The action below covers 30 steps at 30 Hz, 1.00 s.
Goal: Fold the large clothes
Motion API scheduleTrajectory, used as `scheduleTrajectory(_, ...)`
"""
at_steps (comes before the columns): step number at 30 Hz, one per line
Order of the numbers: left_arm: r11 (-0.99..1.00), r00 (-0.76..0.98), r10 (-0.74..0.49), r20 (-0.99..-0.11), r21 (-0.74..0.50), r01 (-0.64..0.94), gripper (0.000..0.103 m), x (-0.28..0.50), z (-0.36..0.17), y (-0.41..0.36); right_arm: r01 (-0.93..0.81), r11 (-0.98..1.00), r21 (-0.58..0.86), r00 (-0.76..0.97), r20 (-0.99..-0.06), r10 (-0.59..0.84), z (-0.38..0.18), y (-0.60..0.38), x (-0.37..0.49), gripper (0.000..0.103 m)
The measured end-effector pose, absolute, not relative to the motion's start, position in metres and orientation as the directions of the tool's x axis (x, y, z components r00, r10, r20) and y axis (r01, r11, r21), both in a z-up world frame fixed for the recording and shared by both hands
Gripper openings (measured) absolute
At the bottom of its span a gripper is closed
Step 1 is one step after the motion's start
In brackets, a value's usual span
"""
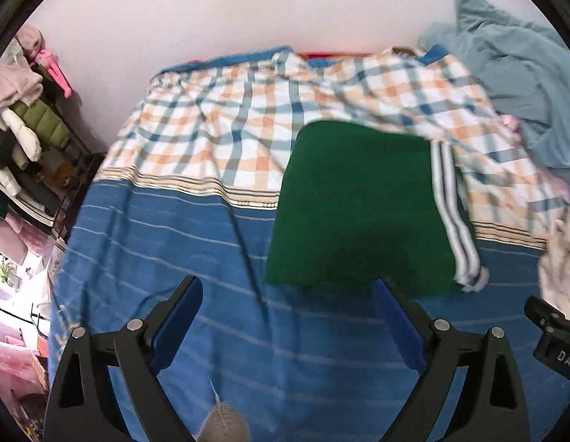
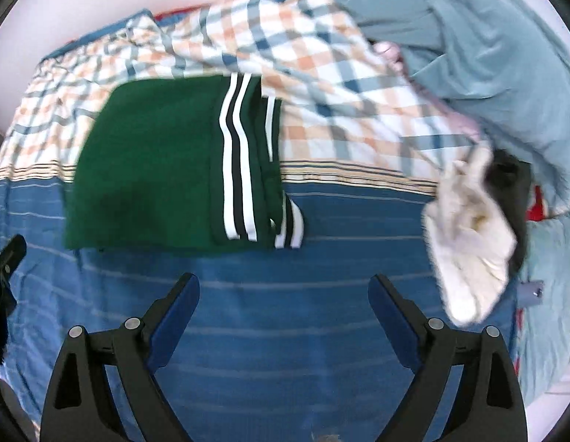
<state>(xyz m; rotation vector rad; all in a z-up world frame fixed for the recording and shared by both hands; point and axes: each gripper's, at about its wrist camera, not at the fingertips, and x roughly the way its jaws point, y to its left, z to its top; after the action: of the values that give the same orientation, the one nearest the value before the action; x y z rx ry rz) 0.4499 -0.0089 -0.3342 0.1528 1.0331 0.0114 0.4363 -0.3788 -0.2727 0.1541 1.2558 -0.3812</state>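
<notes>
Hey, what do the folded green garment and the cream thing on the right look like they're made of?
Folded green garment: probably a matte knit, sportswear-like, judging by its flat sheen-free surface and the white and dark stripes down its side. Cream thing: looks like thick, soft fleece or plush, lumpy and fuzzy-edged, though blur leaves this uncertain.

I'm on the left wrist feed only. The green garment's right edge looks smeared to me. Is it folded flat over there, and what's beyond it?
Observer: In the right wrist view the green garment lies folded, its white-striped sleeve laid along the right side.
Operator: Anything else left to fold?
Observer: A cream garment sits crumpled to the right, apart from the green one.
Operator: Is the right gripper holding anything?
Observer: No. The right gripper is open and empty above the blue striped sheet.
</notes>
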Motion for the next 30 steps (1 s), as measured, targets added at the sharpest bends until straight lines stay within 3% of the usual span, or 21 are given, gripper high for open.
scheduleTrajectory(16, 0.993, 0.652, 0.000, -0.758, 0.079, 0.092, 0.095, 0.276, -0.095, -0.003, 0.379, 0.921, -0.084, 0.470, -0.840, -0.270, 0.015, -0.337, 0.242, 0.094)
scheduleTrajectory(24, 0.994, 0.710, -0.037, -0.703, 0.049, 0.101, 0.095, 0.216, -0.030, 0.005, 0.382, 0.920, -0.090, 0.558, -0.771, -0.307, 0.115, -0.307, 0.162, 0.094)
scheduleTrajectory(30, 0.992, 0.714, -0.051, -0.698, 0.047, 0.117, 0.095, 0.187, -0.009, 0.005, 0.377, 0.923, -0.080, 0.593, -0.744, -0.306, 0.153, -0.297, 0.118, 0.094)
